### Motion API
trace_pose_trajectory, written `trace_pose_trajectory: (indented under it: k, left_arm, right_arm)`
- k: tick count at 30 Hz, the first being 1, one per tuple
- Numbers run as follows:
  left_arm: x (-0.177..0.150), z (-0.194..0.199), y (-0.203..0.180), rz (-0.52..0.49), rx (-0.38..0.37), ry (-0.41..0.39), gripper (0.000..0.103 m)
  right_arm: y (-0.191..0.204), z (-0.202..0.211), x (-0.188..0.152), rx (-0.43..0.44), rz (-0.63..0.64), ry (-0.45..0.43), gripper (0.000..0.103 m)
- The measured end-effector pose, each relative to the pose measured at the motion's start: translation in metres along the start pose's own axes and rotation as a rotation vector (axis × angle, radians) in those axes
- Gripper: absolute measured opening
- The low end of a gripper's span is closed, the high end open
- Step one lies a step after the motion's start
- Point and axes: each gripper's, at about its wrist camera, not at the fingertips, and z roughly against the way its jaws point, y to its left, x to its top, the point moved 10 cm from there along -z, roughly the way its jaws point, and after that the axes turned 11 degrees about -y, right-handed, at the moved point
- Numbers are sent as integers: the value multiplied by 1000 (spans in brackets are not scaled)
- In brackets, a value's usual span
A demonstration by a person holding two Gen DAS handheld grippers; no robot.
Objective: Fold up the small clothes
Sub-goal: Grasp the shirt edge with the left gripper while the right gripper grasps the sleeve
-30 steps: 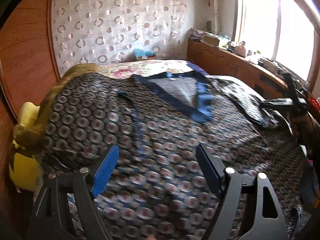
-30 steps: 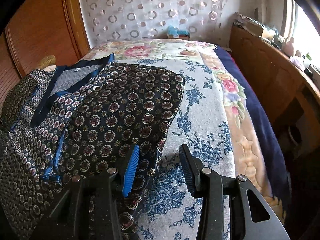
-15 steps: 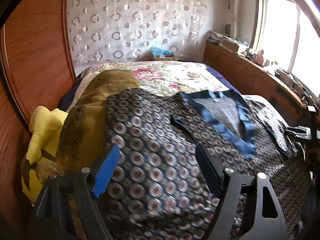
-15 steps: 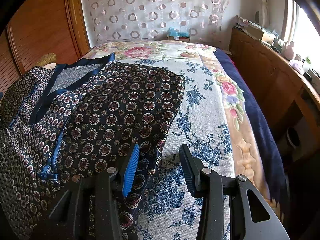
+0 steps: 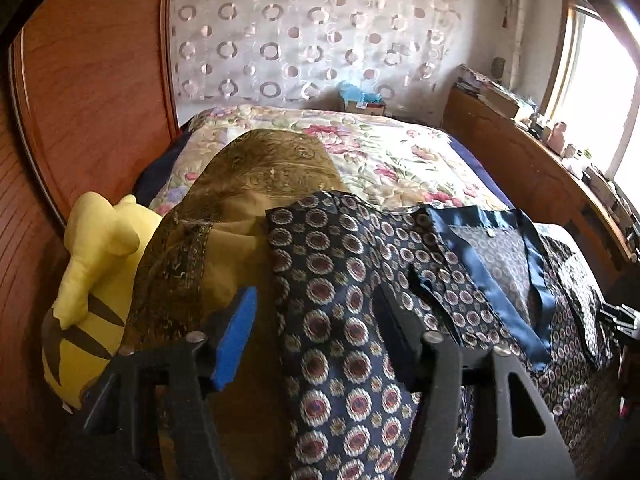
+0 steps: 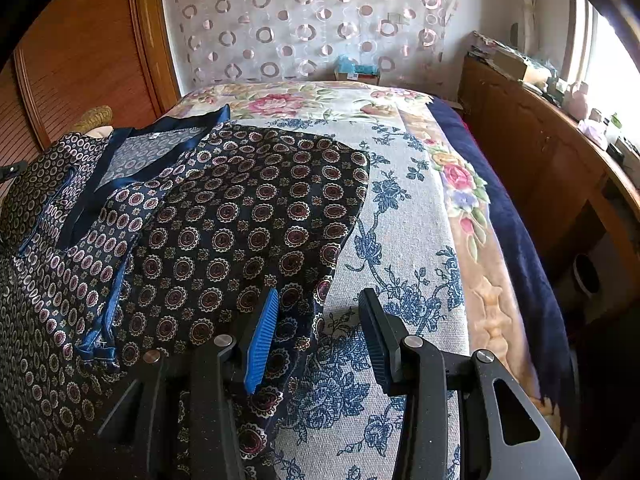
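Observation:
A dark navy garment point(image 5: 352, 280) with a round medallion print and a shiny blue collar band point(image 5: 500, 292) lies spread on the bed. My left gripper point(image 5: 316, 340) is open, its jaws astride the garment's left sleeve edge. In the right wrist view the same garment point(image 6: 224, 216) lies with its right sleeve folded over the body. My right gripper point(image 6: 320, 340) is open, low over the garment's right edge where it meets the bedspread point(image 6: 404, 248). Neither gripper holds cloth.
An olive-gold cloth point(image 5: 240, 208) and a yellow plush toy point(image 5: 92, 280) lie left of the garment by the wooden headboard point(image 5: 88, 92). A wooden cabinet point(image 6: 540, 152) with clutter runs along the right under the window. A dark blue blanket point(image 6: 516, 232) hangs off the bed's right side.
My left gripper has swung left across the garment, from its middle to its left sleeve edge, bringing the gold cloth and plush toy into view. My right gripper has barely moved.

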Motion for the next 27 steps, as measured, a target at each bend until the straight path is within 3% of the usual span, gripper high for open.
trace_pose_trajectory:
  k: [2,5,11,15,27]
  left_arm:
    - [1,-4,3,14,0,9,48]
    - [0,-6,4,30,1,16,45]
    - [-5,0,-7,-28,-22,13,10]
    - [-6,8,-21,-104,-18,-6,6]
    - [-20,73,-72,-140,-133,-139,4]
  right_arm:
    - [0,0,0,0,0,0,43]
    - [0,0,-1,-1,0,0,43]
    - [0,0,-1,-1,0,0,43]
    - [0,0,-1,-1,1,0,43]
    - [0,0,0,-6,7,2,43]
